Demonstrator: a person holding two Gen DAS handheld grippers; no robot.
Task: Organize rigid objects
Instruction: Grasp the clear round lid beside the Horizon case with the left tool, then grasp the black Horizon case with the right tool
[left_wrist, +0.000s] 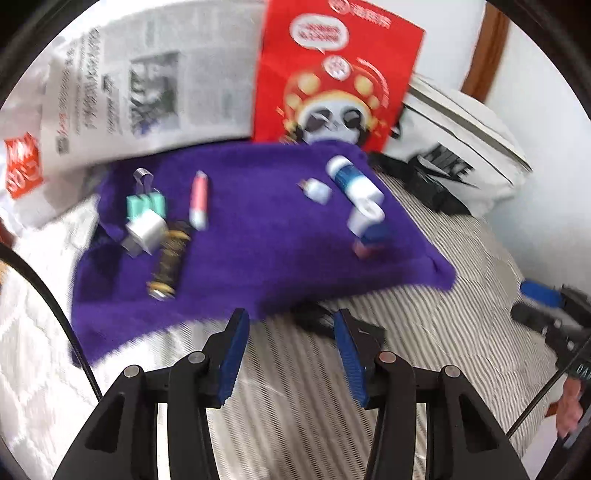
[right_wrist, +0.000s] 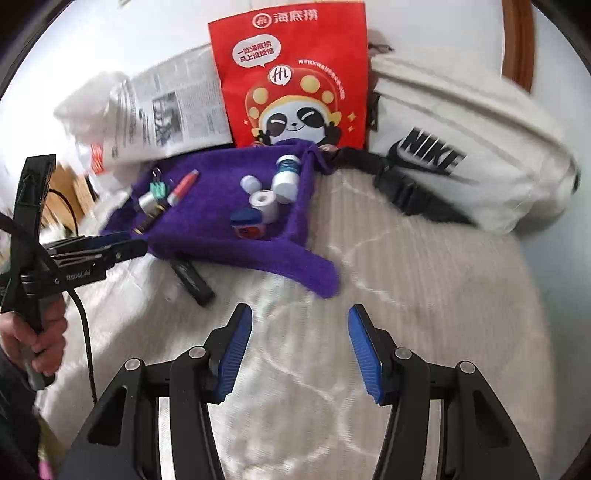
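two grippers hung over a quilted bed, both released and empty: the left gripper (left_wrist: 291, 350) had its blue pads spread above the striped quilt (left_wrist: 424, 332), and the right gripper (right_wrist: 301, 350) stood equally wide over pale bedding.

in the left view, a purple towel (left_wrist: 258, 236) lay at 12 o'clock from the pads, carrying the small things. at its 9 o'clock side sat a green clip (left_wrist: 146, 205), touching a white adapter (left_wrist: 144, 230), which in turn touched a dark gold-banded cylinder (left_wrist: 168, 260). a pink tube (left_wrist: 199, 201) lay just beside them toward 12. toward 2 o'clock were a small white cap (left_wrist: 317, 190), a blue-and-white bottle (left_wrist: 351, 177) on its side, a white tape roll (left_wrist: 365, 216) and a blurred blue-and-red piece (left_wrist: 369, 243) at the roll's 6 o'clock.

off the towel, at its near edge, a black flat object (right_wrist: 192, 280) lay on the quilt, at 10 o'clock from the right pads; what it was i could not tell.

behind the towel stood a red panda bag (right_wrist: 291, 74), with a newspaper (left_wrist: 147, 85) at its 9 o'clock and a white nike bag (right_wrist: 461, 155) at its 3 o'clock.
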